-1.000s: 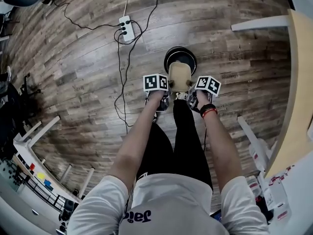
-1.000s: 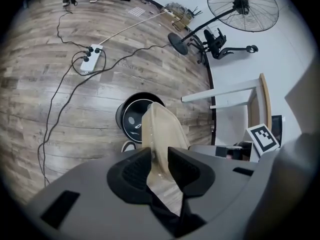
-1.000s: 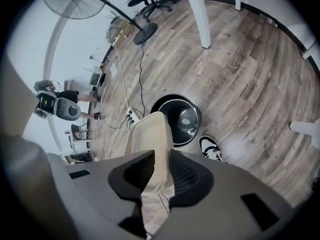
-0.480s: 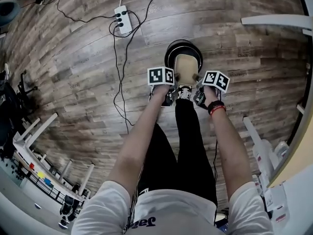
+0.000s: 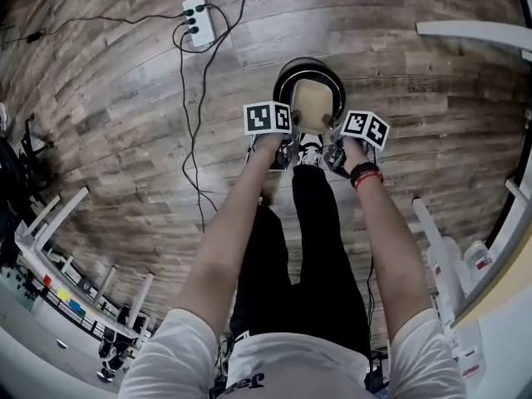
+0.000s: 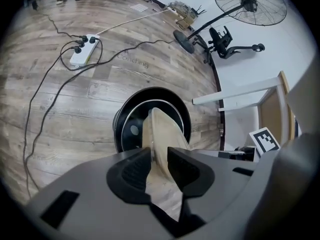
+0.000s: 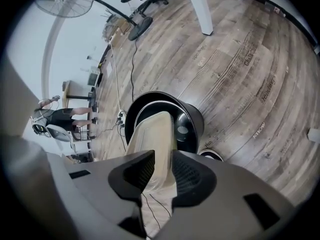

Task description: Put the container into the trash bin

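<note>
A beige translucent container [image 5: 311, 106] hangs between both grippers, right over the mouth of the round black trash bin [image 5: 287, 75] on the wooden floor. My left gripper [image 5: 287, 144] is shut on the container's left rim [image 6: 161, 134]. My right gripper [image 5: 332, 150] is shut on its right rim [image 7: 156, 134]. In both gripper views the container's far end reaches over the bin [image 6: 125, 126] opening, whose shiny inner wall [image 7: 187, 126] shows. The person's shoes stand just behind the bin.
A white power strip [image 5: 194, 19] with black cables [image 5: 187, 123] lies on the floor to the far left. White table legs [image 5: 470, 30] and a desk edge stand at the right. A floor fan [image 6: 250, 4] stands farther off.
Both grippers have sunk with the container toward the bin. The container now covers more of the bin's opening than before.
</note>
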A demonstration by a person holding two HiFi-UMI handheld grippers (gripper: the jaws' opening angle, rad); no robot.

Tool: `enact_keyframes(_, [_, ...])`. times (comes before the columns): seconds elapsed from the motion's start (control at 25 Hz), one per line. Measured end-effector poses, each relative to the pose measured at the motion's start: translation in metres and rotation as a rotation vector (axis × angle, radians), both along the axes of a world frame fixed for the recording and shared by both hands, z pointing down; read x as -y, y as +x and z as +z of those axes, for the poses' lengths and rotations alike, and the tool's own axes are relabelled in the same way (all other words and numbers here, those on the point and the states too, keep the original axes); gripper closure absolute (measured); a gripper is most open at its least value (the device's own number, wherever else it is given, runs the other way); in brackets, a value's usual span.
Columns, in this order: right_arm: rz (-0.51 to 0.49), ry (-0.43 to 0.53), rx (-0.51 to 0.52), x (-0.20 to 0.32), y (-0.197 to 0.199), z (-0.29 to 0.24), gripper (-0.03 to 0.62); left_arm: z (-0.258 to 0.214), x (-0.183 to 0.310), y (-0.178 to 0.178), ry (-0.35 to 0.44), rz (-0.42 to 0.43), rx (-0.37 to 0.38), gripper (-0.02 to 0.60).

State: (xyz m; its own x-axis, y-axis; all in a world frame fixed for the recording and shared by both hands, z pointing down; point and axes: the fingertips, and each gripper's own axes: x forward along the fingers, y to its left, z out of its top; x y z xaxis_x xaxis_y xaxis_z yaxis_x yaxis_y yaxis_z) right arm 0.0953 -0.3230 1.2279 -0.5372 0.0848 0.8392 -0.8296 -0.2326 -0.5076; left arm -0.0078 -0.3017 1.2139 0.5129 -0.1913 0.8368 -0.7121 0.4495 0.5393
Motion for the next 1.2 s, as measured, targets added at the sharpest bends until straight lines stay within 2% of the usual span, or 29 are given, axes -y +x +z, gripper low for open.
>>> enact_keyframes(0.24, [-0.001, 0.041, 0.017, 0.011, -0.007, 0.003, 0.487, 0.006, 0.011, -0.006, 0.018, -0.011, 0.003, 0.471])
enact_keyframes(0.64, [0.052, 0.068, 0.041, 0.018, -0.007, -0.001, 0.482, 0.008, 0.006, -0.002, 0.017, -0.035, -0.004, 0.465])
enact_keyframes(0.72, [0.028, 0.076, 0.056, 0.016, -0.008, -0.003, 0.477, 0.008, 0.003, 0.0, 0.01, -0.023, -0.016, 0.458])
enact_keyframes(0.76, [0.0, 0.085, 0.073, 0.015, -0.011, -0.004, 0.473, 0.008, 0.001, 0.002, 0.008, -0.01, -0.023, 0.432])
enact_keyframes(0.8, [-0.03, 0.099, 0.093, 0.014, -0.013, -0.006, 0.452, 0.007, 0.0, 0.004, 0.009, 0.005, -0.029, 0.382])
enact_keyframes(0.84, [-0.054, 0.116, 0.107, 0.013, -0.015, -0.007, 0.402, 0.007, -0.001, 0.006, 0.014, 0.017, -0.029, 0.359])
enact_keyframes(0.88, [-0.071, 0.131, 0.11, 0.013, -0.015, -0.009, 0.35, 0.005, -0.001, 0.006, 0.022, 0.023, -0.025, 0.35])
enact_keyframes(0.92, [-0.083, 0.142, 0.104, 0.013, -0.015, -0.01, 0.326, 0.003, -0.002, 0.006, 0.029, 0.025, -0.018, 0.343])
enact_keyframes(1.2, [-0.117, 0.155, 0.082, -0.003, -0.012, -0.032, 0.328, -0.021, -0.02, 0.005, 0.037, 0.027, -0.008, 0.339])
